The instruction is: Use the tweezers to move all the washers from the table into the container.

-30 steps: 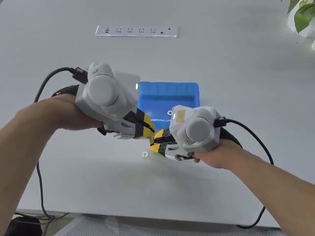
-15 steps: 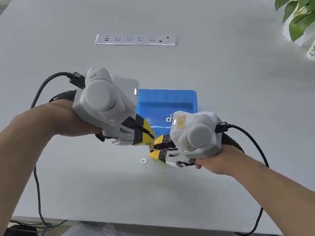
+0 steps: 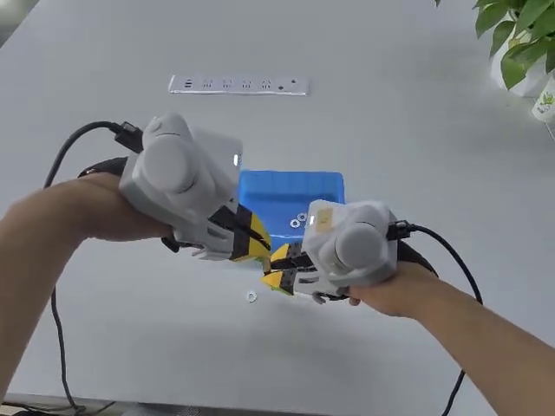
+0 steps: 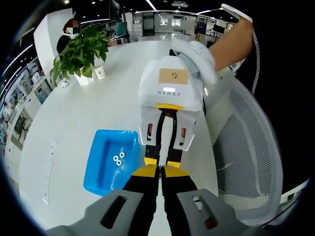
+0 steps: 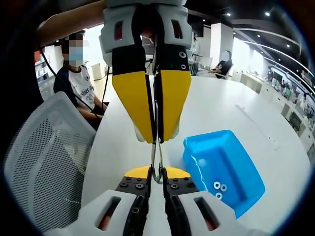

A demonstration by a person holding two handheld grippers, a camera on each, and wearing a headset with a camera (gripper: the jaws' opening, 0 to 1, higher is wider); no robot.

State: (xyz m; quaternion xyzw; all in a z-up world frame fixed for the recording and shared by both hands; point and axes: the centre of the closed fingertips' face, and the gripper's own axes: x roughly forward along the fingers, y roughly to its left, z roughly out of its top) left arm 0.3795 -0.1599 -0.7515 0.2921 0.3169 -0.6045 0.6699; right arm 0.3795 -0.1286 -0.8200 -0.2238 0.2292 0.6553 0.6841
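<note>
My left tongs and right tongs meet nose to nose, both clenched on the tweezers. A lone washer lies on the worktop near the blue container, which holds three washers.

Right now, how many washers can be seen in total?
4 washers: three lie together in the blue container, one lies on the table, outside it. More may be hidden.
</note>
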